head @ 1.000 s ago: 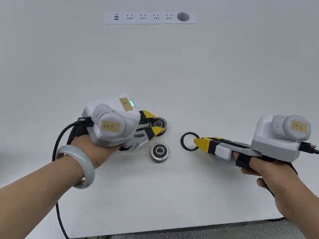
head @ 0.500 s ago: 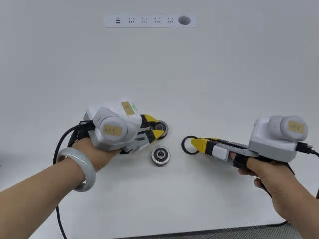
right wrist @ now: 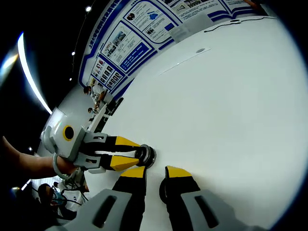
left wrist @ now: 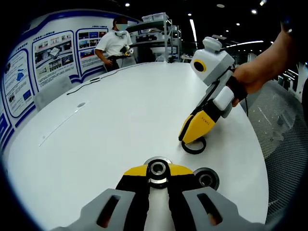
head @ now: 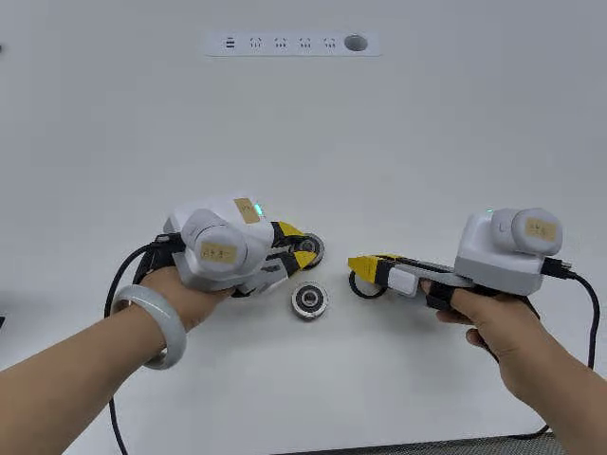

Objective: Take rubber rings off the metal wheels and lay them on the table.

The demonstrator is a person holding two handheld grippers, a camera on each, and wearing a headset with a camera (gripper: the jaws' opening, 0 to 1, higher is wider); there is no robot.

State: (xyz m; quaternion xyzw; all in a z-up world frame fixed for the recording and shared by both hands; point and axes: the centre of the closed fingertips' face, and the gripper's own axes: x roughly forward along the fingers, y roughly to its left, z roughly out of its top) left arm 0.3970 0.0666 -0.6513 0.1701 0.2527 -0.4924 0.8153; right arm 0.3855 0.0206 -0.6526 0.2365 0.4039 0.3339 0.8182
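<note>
Centre frame, a metal wheel (left wrist: pixel 158 170) is being clamped in the left claw (head: pixel 296 245). Just right of it, the right claw (right wrist: pixel 155 174), narrowly parted, is being held at 1 rubber ring (left wrist: pixel 197 151) lying on the counter (head: pixel 379 142).

Our left gripper (head: pixel 299 244) and right gripper (head: pixel 361 266) have white bodies, yellow-tipped black jaws and black cables (head: pixel 116 277); a pale bangle (head: pixel 152 318) rings our left wrist.

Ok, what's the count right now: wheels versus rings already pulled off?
Metal wheels: 2, one of them in the left gripper.
Loose rubber rings: 1, at the right gripper tips.
Total: 3.
</note>
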